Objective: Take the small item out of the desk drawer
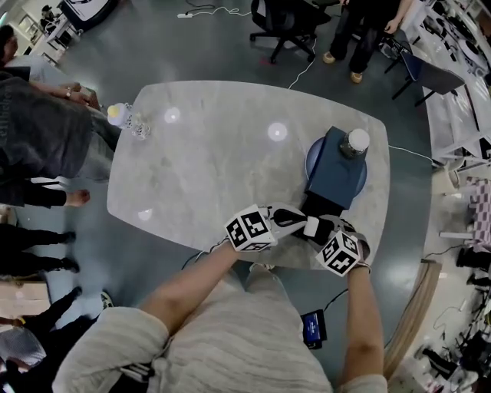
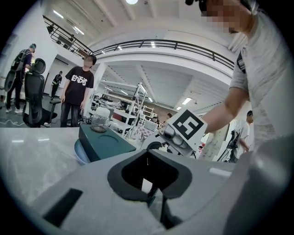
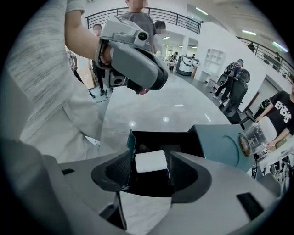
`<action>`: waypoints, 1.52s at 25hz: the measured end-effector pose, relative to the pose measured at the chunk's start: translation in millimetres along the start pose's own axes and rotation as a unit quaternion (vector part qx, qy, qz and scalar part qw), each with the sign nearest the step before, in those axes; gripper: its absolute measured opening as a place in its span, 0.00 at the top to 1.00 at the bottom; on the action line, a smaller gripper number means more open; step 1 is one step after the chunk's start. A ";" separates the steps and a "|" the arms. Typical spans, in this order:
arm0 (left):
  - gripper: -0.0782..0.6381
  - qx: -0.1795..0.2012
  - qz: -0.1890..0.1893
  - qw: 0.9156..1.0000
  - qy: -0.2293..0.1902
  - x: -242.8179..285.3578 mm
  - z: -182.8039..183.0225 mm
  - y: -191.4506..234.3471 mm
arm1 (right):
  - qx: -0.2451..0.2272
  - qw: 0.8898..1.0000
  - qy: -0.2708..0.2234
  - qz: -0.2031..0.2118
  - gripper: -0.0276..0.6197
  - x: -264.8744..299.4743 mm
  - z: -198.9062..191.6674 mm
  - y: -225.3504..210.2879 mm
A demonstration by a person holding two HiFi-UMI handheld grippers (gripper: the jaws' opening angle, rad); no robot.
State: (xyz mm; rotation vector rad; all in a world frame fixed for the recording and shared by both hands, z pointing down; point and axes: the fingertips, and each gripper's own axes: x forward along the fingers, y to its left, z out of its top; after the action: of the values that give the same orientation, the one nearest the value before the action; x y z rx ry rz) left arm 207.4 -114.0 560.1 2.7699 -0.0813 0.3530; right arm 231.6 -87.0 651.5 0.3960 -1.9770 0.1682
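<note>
A teal drawer box stands on the marble table at the right, with a glass jar on top. Its drawer is pulled out toward me, showing a black inside. A small white block lies in it. My right gripper reaches into the drawer, its jaws standing wide on either side of the block. My left gripper hovers just left of the drawer front, jaws together with nothing clearly between them. From the left gripper view the box shows at the left.
The box rests on a round blue plate. A clear bottle stands at the table's far left corner beside a person. More people and an office chair are beyond the far edge. Both grippers are at the table's near edge.
</note>
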 end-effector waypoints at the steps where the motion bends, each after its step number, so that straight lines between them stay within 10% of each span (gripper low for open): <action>1: 0.87 -0.001 0.000 1.000 0.001 0.3 -0.7 1.3 | -0.005 1.000 0.007 0.008 0.60 2.9 -1.9 0.1; 22: 0.87 -0.009 -0.007 1.000 -0.001 -2.5 -1.8 15.2 | -0.036 0.995 0.092 0.031 0.58 44.1 -23.1 0.7; 38: 0.87 0.000 -0.023 1.000 0.009 -16.5 -0.6 17.2 | 0.069 0.995 0.060 -0.050 0.58 37.1 -11.8 -20.9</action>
State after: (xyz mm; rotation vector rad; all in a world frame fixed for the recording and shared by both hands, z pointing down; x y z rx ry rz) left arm 189.6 -129.8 562.1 2.7637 -0.0130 0.3673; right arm 234.8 -110.5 688.8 0.5608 -1.8280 0.2598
